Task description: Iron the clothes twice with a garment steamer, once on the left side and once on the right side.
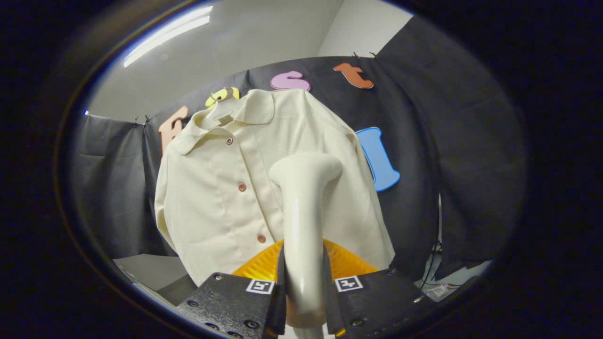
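Between the fingers of the hand-held gripper (304, 306) stands the steamer (304, 207), pinched at its handle from both sides, its head raised before the right half of the cream shirt (221, 188) on its hanger. I judge a pass is under way here, though how much is left I cannot tell; an orange thing (348, 263) lies below the hem, and nothing blocks the way.

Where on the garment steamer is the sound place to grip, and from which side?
On the slim handle of the garment steamer, below its flared head, from behind so the head faces the shirt. The gripper grips there already, one finger on each side of the handle.
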### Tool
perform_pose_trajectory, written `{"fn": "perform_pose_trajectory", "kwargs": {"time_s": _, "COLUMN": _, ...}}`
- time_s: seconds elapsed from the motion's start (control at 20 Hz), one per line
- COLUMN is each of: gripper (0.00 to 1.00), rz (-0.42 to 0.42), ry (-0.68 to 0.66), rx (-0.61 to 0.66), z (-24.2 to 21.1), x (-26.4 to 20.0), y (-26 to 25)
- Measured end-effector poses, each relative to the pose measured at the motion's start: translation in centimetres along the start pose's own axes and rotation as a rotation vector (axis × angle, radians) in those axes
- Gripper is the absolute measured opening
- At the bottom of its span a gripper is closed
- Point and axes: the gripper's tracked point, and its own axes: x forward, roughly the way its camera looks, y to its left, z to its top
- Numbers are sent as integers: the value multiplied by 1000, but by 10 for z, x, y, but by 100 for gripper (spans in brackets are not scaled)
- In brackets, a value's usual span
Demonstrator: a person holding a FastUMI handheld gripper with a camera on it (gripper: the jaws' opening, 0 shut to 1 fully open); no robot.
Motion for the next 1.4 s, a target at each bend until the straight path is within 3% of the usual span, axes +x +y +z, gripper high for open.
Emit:
{"fn": "perform_pose_trajectory", "kwargs": {"time_s": 0.9, "gripper": 33, "rz": -78, "ry": 177, "rx": 158, "z": -160, "x": -46, "y": -58}}
{"fn": "perform_pose_trajectory", "kwargs": {"time_s": 1.4, "gripper": 33, "rz": -145, "ry": 255, "rx": 215, "z": -218, "x": -73, "y": -69}}
